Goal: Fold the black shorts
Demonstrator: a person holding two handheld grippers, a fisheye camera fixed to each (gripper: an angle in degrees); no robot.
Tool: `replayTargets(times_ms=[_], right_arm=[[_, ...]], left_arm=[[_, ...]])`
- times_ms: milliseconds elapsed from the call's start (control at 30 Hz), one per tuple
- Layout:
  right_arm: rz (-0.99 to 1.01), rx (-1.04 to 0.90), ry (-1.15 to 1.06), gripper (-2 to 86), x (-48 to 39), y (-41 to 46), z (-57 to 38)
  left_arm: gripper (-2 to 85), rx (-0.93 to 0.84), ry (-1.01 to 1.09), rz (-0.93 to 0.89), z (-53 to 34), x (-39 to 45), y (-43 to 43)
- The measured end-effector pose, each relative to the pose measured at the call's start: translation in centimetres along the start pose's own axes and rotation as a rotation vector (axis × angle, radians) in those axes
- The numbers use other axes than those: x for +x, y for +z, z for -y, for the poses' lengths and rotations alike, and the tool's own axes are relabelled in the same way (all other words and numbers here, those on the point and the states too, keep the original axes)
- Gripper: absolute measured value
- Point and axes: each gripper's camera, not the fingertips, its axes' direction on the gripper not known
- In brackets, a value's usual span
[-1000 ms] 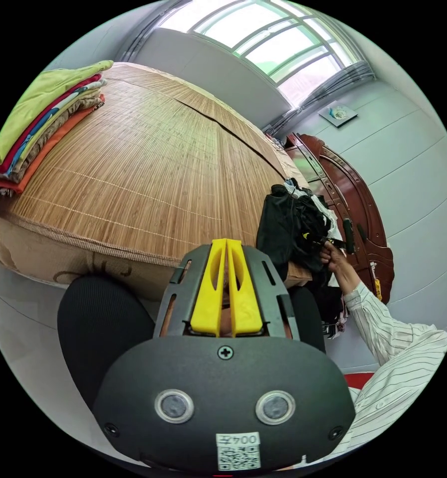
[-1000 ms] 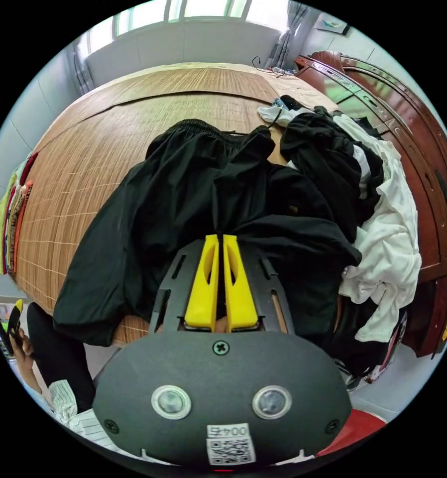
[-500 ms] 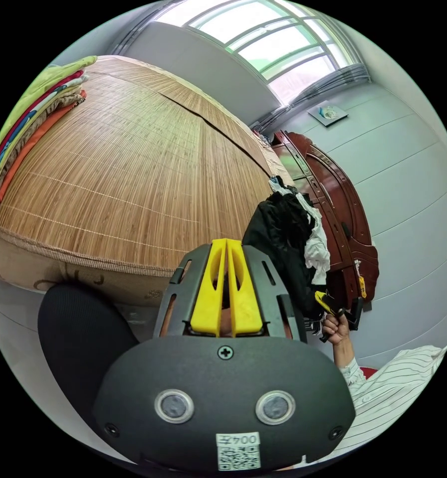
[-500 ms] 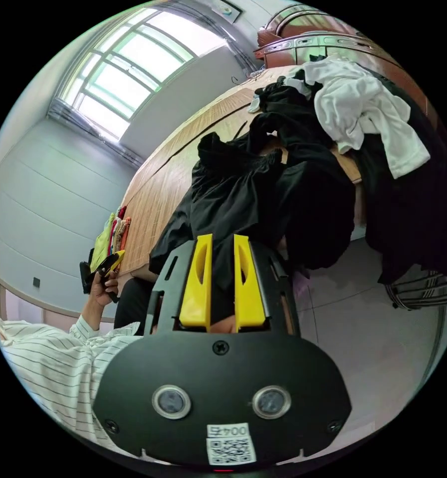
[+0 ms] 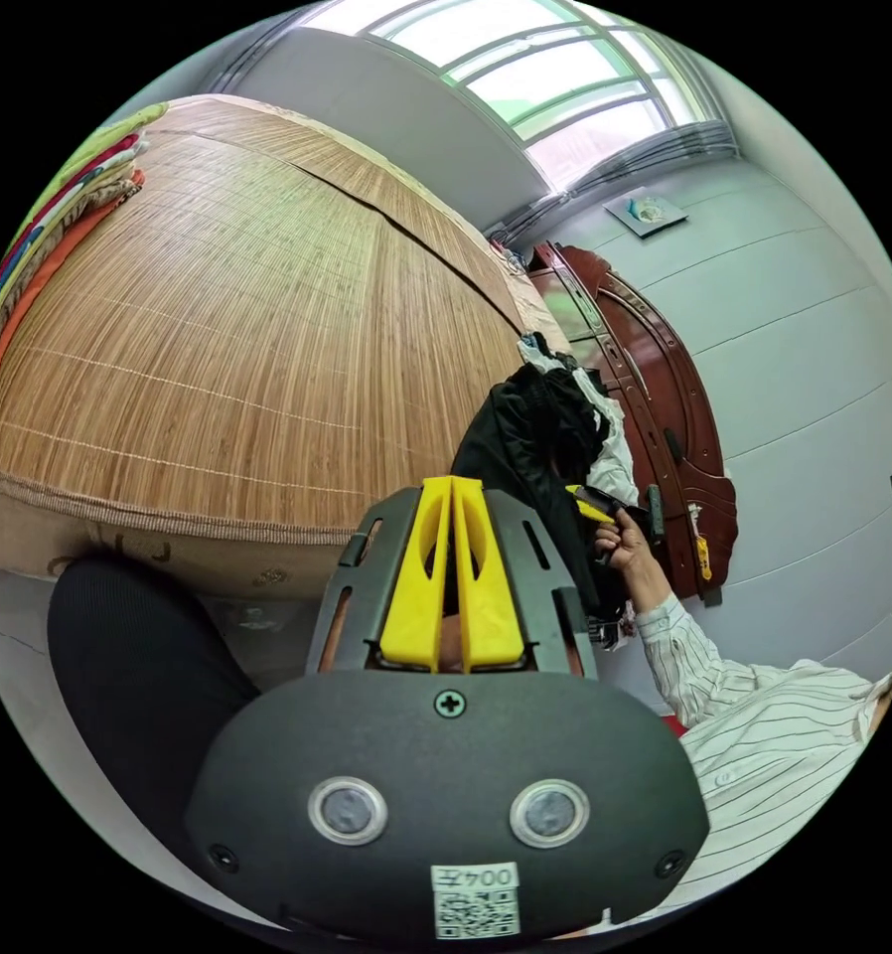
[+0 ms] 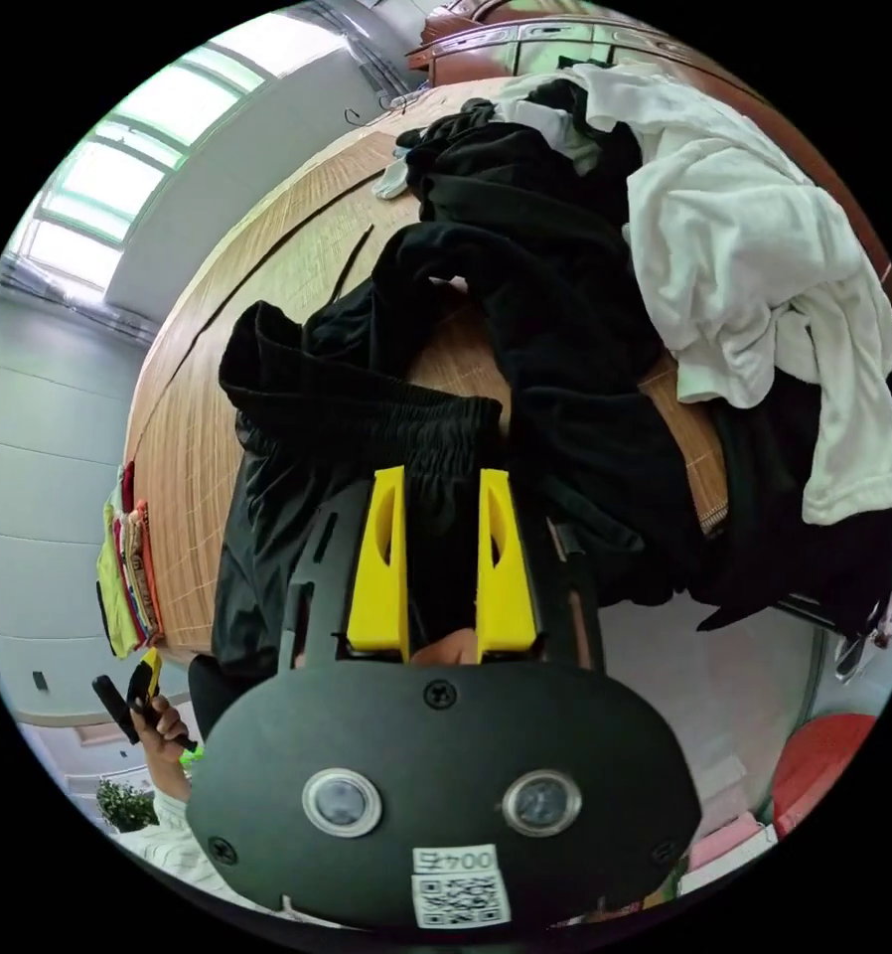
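The right gripper (image 6: 442, 556) now stands with jaws wider apart than half a second ago, poised at the black shorts' (image 6: 367, 427) gathered waistband, so a grasp seems imminent. The left gripper (image 5: 451, 571) stays closed, empty. The shorts lie crumpled on the bamboo mat (image 6: 267, 268), spilling over its edge.

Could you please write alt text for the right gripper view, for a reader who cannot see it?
The right gripper, its yellow jaws apart, points at the gathered waistband of the black shorts lying crumpled on a bamboo mat. Beside them sits a heap of dark clothes with a white garment on top; folded colourful clothes are stacked at the mat's far edge.
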Motion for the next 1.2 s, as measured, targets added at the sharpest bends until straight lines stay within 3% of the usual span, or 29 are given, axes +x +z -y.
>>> replayTargets(times_ms=[100,233,333,733,1200], right_arm=[[-0.064,0.066,-0.042,4.0,-1.8,-0.2,-1.1],[0.173,0.282,-0.142,3.5,-4.6,-4.0,-5.4],[0.262,0.333,-0.283,3.3,-8.6,-5.3,-9.2],[0.282,0.219,-0.572,3.4,-22.4,-1.8,-19.4],[0.235,0.115,-0.7,3.4,-28.5,1.7,-22.5]], left_arm=[[1.4,-0.031,0.026,-0.008,1.8,-0.2,1.9],[2.9,-0.085,0.049,-0.067,4.1,-0.3,4.9],[4.6,-0.122,0.046,-0.138,6.2,-0.6,7.7],[17.5,-0.207,-0.051,-0.343,10.9,-4.2,16.9],[18.8,-0.133,-0.175,-0.183,23.7,-16.1,21.9]])
